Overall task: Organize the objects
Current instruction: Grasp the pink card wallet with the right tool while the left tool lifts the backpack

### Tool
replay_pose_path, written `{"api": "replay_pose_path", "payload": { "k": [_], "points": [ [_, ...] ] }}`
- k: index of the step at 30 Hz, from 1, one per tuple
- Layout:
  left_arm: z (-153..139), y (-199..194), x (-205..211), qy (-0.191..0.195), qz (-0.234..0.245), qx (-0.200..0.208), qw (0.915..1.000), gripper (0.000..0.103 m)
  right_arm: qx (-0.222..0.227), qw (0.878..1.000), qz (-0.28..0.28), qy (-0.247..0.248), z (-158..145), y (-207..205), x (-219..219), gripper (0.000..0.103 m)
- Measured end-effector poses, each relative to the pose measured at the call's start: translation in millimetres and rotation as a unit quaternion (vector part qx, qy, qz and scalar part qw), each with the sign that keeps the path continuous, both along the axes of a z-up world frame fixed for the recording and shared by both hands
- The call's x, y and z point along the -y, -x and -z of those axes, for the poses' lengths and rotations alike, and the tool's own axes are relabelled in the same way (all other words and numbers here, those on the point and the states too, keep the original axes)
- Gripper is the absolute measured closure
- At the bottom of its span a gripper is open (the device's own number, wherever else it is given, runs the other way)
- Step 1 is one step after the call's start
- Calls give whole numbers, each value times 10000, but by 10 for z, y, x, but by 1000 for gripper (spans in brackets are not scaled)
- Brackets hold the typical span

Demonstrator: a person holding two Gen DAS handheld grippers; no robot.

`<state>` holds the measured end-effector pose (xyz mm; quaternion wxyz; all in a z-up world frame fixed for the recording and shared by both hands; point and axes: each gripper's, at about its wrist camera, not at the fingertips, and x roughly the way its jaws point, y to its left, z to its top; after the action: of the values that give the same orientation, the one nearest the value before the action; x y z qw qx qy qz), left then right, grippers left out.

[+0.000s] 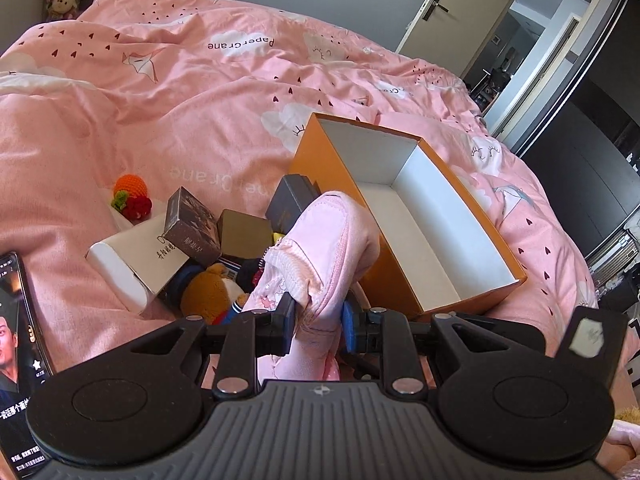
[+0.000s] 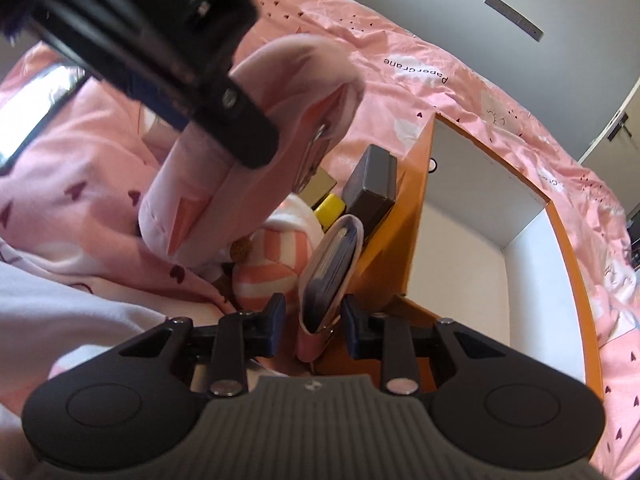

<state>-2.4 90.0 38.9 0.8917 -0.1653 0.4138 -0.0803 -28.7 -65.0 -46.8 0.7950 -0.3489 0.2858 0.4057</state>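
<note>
Your left gripper (image 1: 316, 328) is clamped on a soft pink zip pouch (image 1: 320, 240), lifted just left of the orange box (image 1: 320, 152). Your right gripper (image 2: 314, 322) stands part open around a slim dark-filled pouch (image 2: 330, 268); I can't tell whether it touches. The stiff, white-lined box is empty, so I'd judge nothing is sorted yet. Cartons (image 1: 192, 224) and plush toys (image 1: 212, 292) lie heaped to its left.

Bed with pink quilt (image 1: 168, 120); on it an open orange box (image 1: 332, 184), small boxes (image 1: 192, 224), phone (image 1: 16, 320) near left.
</note>
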Motion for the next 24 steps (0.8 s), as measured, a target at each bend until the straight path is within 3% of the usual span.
{"api": "replay_pose_path", "payload": {
  "k": [9, 15, 24],
  "points": [
    [-2, 51, -11, -104, 17, 38, 9999, 75, 263, 9991, 20, 328, 146, -46, -110, 81],
    [0, 64, -5, -102, 23, 48, 9999, 75, 254, 9997, 54, -30, -16, -32, 7, 84],
    [-19, 81, 7, -84, 3, 89, 9999, 75, -157, 9967, 125, -785, -416, -126, 223, 87]
  ]
}}
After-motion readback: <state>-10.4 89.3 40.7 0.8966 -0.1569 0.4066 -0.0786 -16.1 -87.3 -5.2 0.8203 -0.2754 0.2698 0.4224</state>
